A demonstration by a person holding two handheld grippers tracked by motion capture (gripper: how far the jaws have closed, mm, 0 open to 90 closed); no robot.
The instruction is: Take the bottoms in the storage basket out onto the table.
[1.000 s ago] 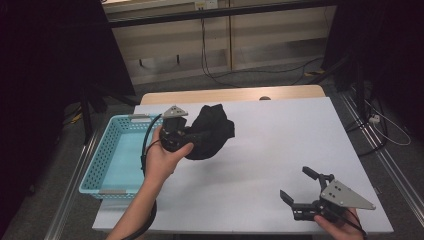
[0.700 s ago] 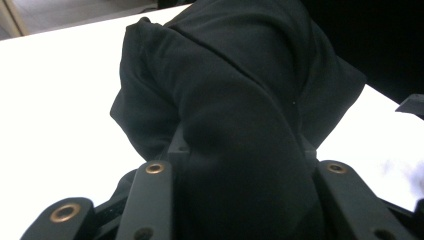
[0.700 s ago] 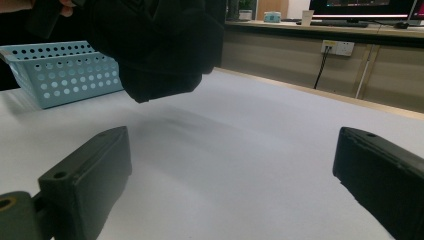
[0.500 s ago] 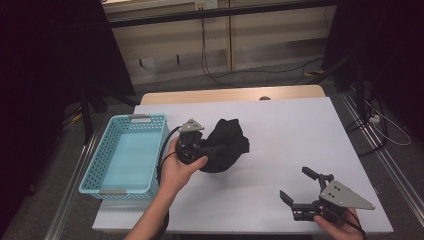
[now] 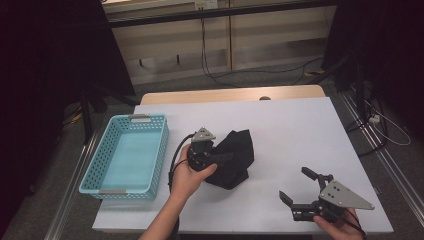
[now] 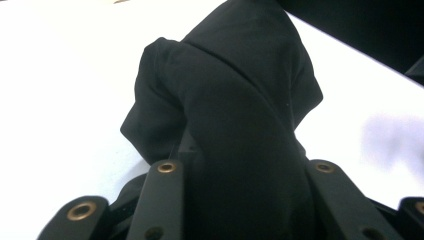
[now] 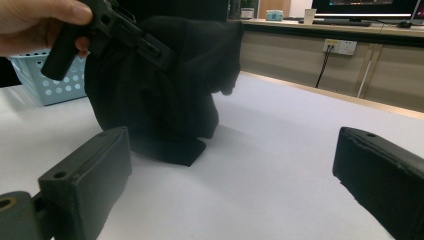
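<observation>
A person's left gripper [image 5: 220,159] clenches a bunched black cloth [image 5: 234,156], its fingers having just been tightening on the fabric, which hangs down to the white desk [image 5: 295,135] just right of a blue basket [image 5: 125,155]. The right gripper [image 5: 299,189] rests near the desk's front right corner, fingers spread wide on nothing.

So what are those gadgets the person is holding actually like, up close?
Each is a black handheld tool with two blocky black jaws. The left gripper and the right gripper each carry a grey three-cornered plate on top. A black cable loops from the left one. Brass-coloured screw holes dot the jaw arms. The forearms are bare, no sleeves in sight.
</observation>
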